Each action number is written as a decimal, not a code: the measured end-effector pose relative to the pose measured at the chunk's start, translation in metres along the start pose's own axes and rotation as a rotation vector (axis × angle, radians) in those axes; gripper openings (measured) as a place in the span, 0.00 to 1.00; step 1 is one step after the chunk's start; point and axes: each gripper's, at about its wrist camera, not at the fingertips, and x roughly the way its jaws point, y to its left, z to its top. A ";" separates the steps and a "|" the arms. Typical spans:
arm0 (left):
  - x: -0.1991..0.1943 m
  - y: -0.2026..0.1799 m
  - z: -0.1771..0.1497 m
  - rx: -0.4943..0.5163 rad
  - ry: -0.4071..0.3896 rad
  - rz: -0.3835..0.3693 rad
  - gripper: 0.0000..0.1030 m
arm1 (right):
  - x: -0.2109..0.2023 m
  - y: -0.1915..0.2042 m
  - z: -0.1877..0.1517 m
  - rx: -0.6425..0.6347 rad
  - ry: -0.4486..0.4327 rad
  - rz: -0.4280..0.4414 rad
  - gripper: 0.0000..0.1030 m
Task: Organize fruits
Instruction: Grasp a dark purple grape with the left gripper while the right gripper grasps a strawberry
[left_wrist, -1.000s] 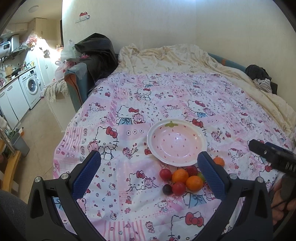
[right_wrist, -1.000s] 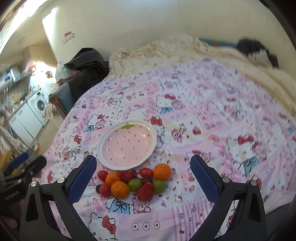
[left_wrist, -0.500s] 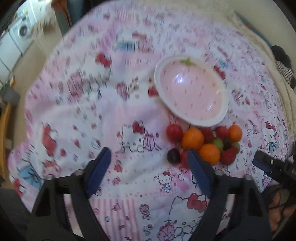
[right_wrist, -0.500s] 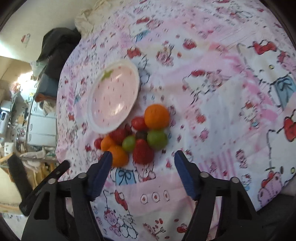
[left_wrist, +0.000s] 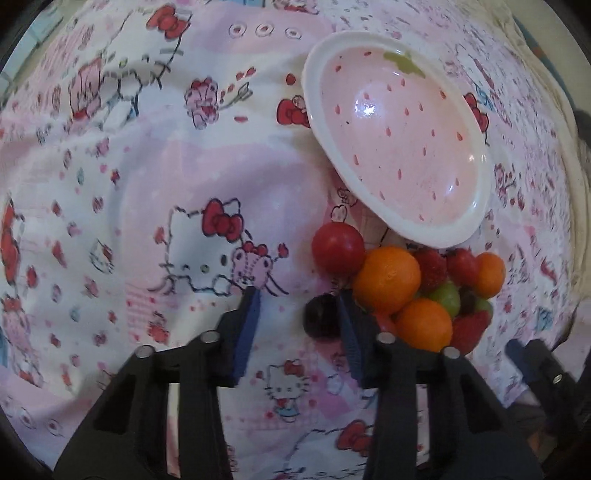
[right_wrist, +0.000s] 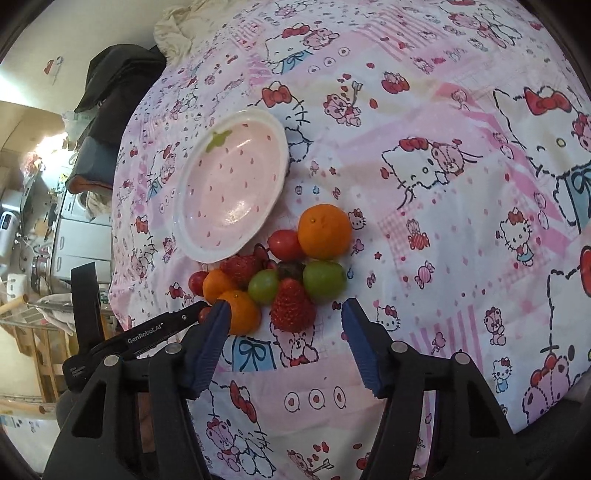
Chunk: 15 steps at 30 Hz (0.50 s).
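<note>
A pink strawberry-pattern plate (left_wrist: 476, 218) (right_wrist: 192, 240) lies empty on the Hello Kitty cloth. A heap of fruit sits just in front of it: oranges (left_wrist: 388, 278) (right_wrist: 325, 230), red tomatoes (left_wrist: 338, 247), strawberries (right_wrist: 291, 308), green grapes (right_wrist: 325, 278) and a dark grape (left_wrist: 319, 315). My left gripper (left_wrist: 297, 299) is open and low over the cloth, its right finger against the dark grape. My right gripper (right_wrist: 284, 317) is open, its fingers on either side of the nearest strawberry and an orange (right_wrist: 240, 312).
The pink cartoon cloth (left_wrist: 147, 184) covers the whole surface and drops off at its left edge in the right wrist view (right_wrist: 122, 295). Beyond that edge are a dark bag (right_wrist: 110, 81), white appliances (right_wrist: 81, 236) and wooden furniture (right_wrist: 33, 332).
Both grippers have dropped down and moved in close to the fruit heap. Both have narrowed their opening. The fruit and plate have not moved.
</note>
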 end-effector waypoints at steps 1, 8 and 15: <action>0.002 -0.002 -0.002 -0.008 0.026 -0.031 0.23 | 0.000 -0.001 0.001 0.003 -0.002 0.000 0.63; 0.014 -0.010 -0.002 -0.010 0.088 -0.068 0.16 | 0.005 0.000 0.002 0.003 -0.005 -0.007 0.63; -0.018 -0.010 -0.006 0.085 0.018 -0.021 0.16 | 0.011 0.000 0.001 -0.014 0.017 -0.014 0.63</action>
